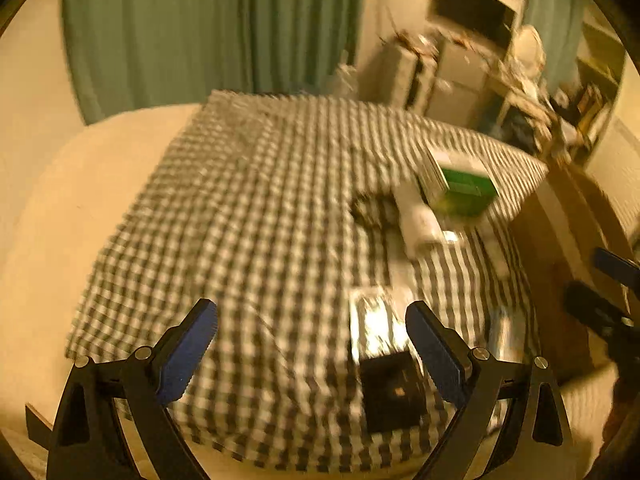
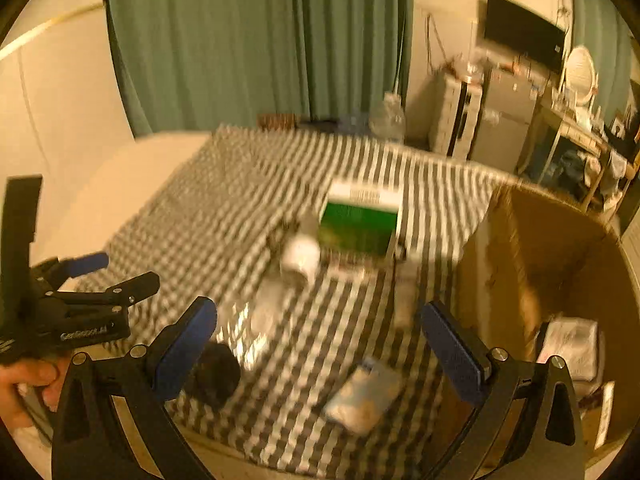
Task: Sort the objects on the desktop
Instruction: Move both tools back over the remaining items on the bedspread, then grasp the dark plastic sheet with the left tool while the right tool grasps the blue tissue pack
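Note:
Both views are motion-blurred. On the checkered cloth point(image 1: 240, 208) lie a green and white box point(image 1: 460, 184), a white bottle point(image 1: 416, 216), a shiny foil packet point(image 1: 374, 324) and a black object point(image 1: 394, 392). My left gripper point(image 1: 312, 344) is open and empty above the cloth's near edge. In the right wrist view I see the green box point(image 2: 360, 224), the white bottle point(image 2: 300, 260), a black object point(image 2: 216, 376) and a pale packet point(image 2: 364, 396). My right gripper point(image 2: 320, 344) is open and empty above them. The left gripper also shows there at the left point(image 2: 96, 276).
An open cardboard box point(image 2: 560, 264) stands to the right of the cloth, with a white packet point(image 2: 572, 344) inside. Green curtains point(image 2: 256, 40) hang behind. Shelves, drawers and a dark screen point(image 2: 520, 28) stand at the back right.

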The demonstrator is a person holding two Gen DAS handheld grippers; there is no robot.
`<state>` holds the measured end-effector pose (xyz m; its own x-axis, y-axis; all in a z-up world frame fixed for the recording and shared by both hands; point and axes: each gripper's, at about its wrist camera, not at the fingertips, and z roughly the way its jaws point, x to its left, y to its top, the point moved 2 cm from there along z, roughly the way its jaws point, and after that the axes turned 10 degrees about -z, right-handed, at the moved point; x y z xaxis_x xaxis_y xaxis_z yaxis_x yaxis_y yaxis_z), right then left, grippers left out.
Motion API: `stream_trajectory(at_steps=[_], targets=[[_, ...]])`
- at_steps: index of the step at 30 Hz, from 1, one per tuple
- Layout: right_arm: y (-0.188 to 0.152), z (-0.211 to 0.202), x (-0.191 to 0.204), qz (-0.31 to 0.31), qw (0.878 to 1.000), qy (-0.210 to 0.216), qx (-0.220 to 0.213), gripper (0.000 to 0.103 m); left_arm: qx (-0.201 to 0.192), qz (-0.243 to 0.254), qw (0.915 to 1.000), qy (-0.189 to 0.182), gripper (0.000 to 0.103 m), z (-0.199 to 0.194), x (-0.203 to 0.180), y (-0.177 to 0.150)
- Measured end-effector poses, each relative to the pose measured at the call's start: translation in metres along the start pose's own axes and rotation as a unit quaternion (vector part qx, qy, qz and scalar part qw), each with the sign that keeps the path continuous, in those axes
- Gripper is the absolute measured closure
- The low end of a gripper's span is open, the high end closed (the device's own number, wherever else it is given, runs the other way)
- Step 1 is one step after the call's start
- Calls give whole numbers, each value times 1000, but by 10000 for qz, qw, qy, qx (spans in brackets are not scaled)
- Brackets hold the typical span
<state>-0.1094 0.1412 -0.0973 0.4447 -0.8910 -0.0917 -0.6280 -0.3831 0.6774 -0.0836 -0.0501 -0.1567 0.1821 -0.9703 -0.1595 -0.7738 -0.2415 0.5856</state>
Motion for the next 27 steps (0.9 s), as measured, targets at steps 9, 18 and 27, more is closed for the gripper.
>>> stream_trajectory(at_steps=[9, 18, 27], targets=[[-33, 45, 1, 273, 9951, -170, 930, 0, 841, 289, 9960, -113, 5, 29, -21, -27], [-61, 81, -15, 862, 9800, -102, 1791, 0, 1687, 451, 9846, -41, 13, 63, -28, -48], [-85, 119, -20, 948, 9622, 31, 2554, 43, 1845, 524, 9814, -40, 62, 69, -30, -55]])
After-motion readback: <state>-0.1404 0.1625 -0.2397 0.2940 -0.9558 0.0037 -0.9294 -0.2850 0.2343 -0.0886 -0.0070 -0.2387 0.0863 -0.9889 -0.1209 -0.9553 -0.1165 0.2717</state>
